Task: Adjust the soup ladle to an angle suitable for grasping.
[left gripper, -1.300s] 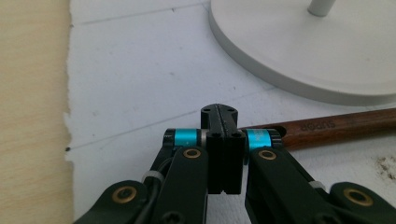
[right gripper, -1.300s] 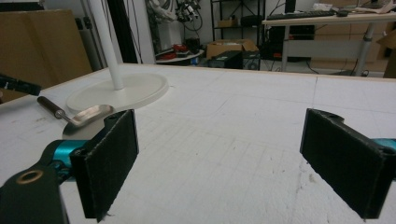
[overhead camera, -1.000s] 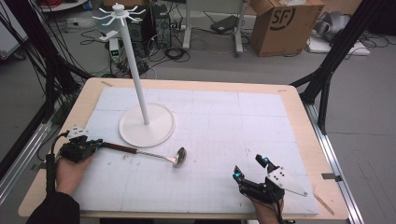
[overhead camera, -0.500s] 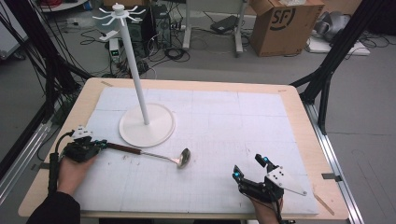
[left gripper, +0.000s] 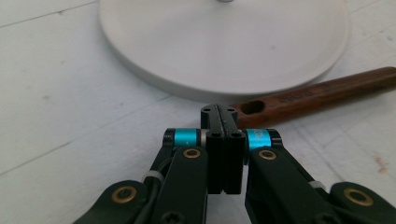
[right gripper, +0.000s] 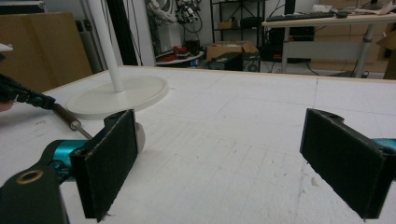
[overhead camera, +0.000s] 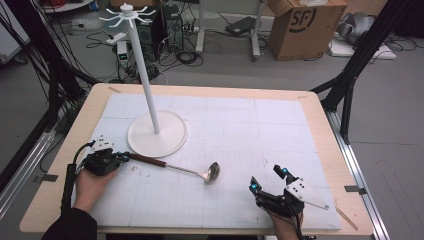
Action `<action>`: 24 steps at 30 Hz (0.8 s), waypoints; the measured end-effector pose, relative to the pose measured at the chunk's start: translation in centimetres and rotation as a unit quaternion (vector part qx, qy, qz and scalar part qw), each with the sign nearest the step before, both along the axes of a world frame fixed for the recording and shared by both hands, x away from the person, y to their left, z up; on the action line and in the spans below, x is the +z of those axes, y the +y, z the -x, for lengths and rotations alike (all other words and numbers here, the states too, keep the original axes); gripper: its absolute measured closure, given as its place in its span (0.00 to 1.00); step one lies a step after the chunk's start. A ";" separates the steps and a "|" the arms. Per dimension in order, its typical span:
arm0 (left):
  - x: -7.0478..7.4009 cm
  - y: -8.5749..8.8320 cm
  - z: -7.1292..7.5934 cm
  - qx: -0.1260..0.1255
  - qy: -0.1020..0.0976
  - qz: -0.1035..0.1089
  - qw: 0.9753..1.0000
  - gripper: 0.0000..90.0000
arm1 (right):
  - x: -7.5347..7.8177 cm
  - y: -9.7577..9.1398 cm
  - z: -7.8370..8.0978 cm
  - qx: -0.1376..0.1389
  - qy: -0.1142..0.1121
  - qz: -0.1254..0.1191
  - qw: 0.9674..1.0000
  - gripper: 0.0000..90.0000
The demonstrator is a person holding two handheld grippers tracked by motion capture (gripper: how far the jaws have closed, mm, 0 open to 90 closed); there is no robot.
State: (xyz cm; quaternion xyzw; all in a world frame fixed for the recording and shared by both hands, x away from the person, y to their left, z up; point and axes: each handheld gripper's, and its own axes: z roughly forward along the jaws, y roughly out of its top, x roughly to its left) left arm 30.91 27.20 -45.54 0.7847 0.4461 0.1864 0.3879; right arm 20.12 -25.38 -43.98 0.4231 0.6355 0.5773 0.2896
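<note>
right now your right gripper (overhead camera: 268, 178) sits at the near right of the table (overhead camera: 320, 107), close to the front edge, with its 2 jaws spread wide and nothing between them. in the right gripper view the 2 black pads (right gripper: 111, 161) stand far apart over the bare white mat (overhead camera: 250, 130), which carries a faint grid.

a little farther in and to the left, your left hand (overhead camera: 90, 182) rests on the mat with the left gripper (overhead camera: 126, 157) pointing toward the middle of the table. its jaws are pressed together on the very end of the ladle (overhead camera: 172, 167), pinching the tip of the brown wooden handle (left gripper: 313, 95). in the left gripper view you can see the hanging hole in that handle just beyond the closed jaws.

the ladle stretches from your left gripper toward the centre of the mat. its thin metal shaft ends in the bowl (overhead camera: 212, 172), which looks to rest near the middle front of the mat, well apart from your right gripper.

just beyond the handle sits the round white base (overhead camera: 172, 135) of the stand (overhead camera: 142, 65); the handle passes right beside its near rim. the white pole rises from the base to a ring of short hooks (overhead camera: 131, 11) at the top.

past the far edge of the table, a cardboard box (overhead camera: 302, 25) and cables lie on the floor.
</note>
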 end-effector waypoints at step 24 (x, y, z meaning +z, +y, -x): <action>-0.8 0.3 -1.5 -0.001 0.006 -0.005 1.000 1.00 | 0.0 -0.1 0.1 -0.003 0.000 -0.003 1.000 0.12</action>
